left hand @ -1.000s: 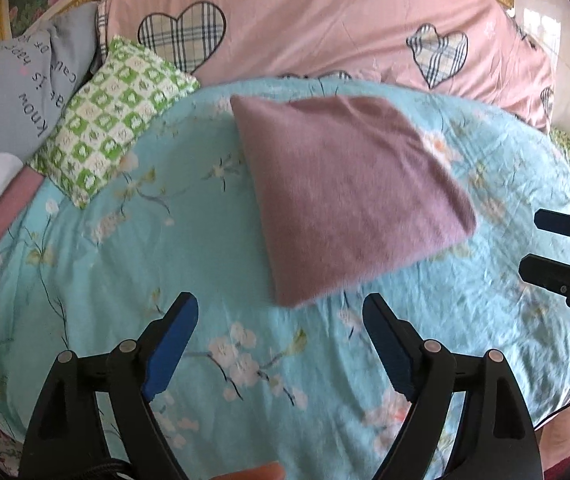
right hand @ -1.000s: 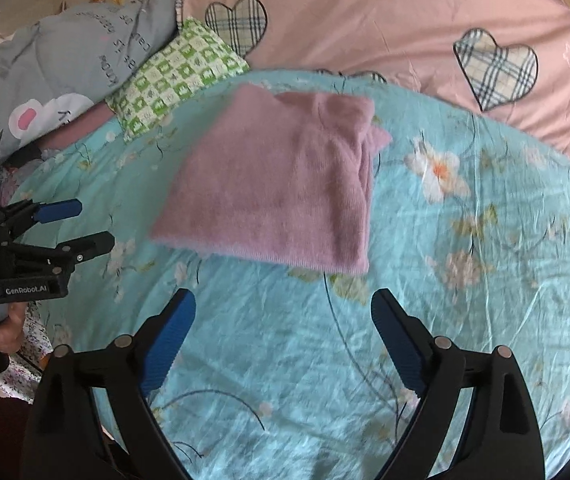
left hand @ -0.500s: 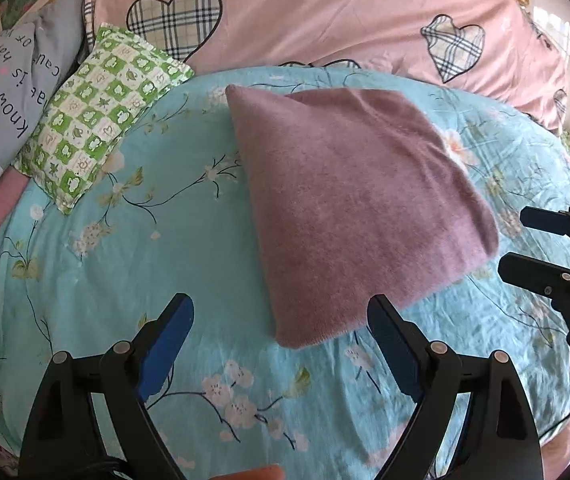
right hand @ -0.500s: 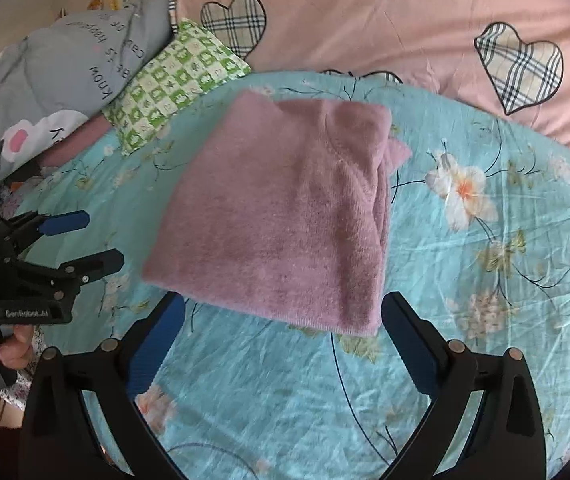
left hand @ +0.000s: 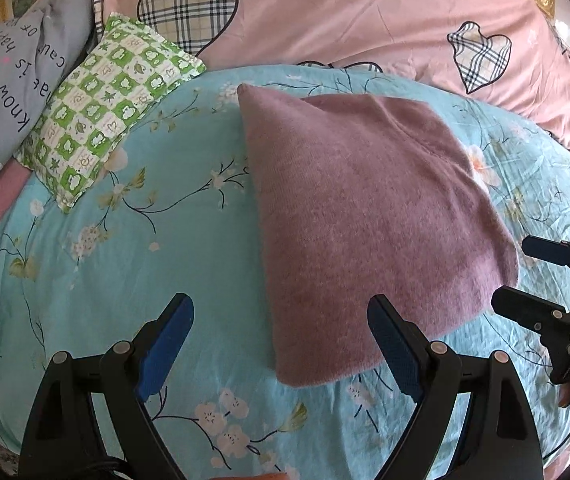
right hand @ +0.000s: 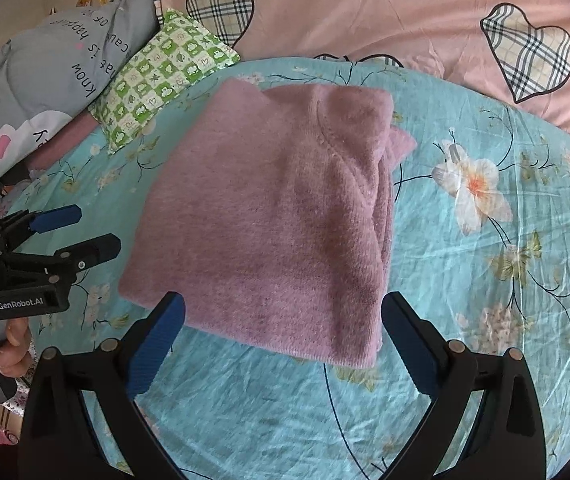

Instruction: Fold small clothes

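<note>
Both tools nearer folded sweater (left hand: 365, 216) on bedspread (left hand: 125, 248); jaws wide, holding nothing.

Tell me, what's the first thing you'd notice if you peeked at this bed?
The folded purple sweater lying flat in the middle of the blue flowery bedsheet. Then the green checkered pillow at the back left, beside the pink quilt with plaid hearts. Both grippers hover open near the sweater's front edge.

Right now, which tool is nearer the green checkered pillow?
Left. The left tool is beside the folded mauve knit sweater, on the side of the green checkered pillow. The right tool is at the sweater's near edge, farther off.
</note>
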The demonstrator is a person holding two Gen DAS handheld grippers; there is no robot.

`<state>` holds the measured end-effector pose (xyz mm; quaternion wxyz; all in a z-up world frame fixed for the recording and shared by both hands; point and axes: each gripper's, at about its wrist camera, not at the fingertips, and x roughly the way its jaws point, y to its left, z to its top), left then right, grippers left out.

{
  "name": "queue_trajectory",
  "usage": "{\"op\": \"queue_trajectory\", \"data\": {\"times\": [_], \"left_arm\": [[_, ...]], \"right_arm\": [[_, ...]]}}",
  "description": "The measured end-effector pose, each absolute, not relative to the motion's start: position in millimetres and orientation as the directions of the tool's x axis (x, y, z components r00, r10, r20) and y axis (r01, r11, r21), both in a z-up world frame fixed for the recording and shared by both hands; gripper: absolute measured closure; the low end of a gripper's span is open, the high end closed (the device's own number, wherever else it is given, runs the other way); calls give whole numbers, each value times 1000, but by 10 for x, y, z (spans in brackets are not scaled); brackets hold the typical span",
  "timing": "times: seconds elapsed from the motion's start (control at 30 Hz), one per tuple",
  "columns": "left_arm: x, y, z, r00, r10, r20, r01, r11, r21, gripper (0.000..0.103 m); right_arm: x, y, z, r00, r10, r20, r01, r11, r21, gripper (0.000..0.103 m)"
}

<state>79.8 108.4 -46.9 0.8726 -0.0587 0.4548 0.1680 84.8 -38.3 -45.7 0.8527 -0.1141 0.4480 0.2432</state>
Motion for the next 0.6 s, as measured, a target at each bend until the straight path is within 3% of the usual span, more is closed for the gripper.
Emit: {"op": "queue_trajectory", "data": {"times": [0.6], "left_arm": [[983, 1100, -490, 507, 250, -825, -339, 938, 76, 14]], "right_arm": [[1107, -369, -362, 473, 338, -814, -532, 846, 42, 4]]}}
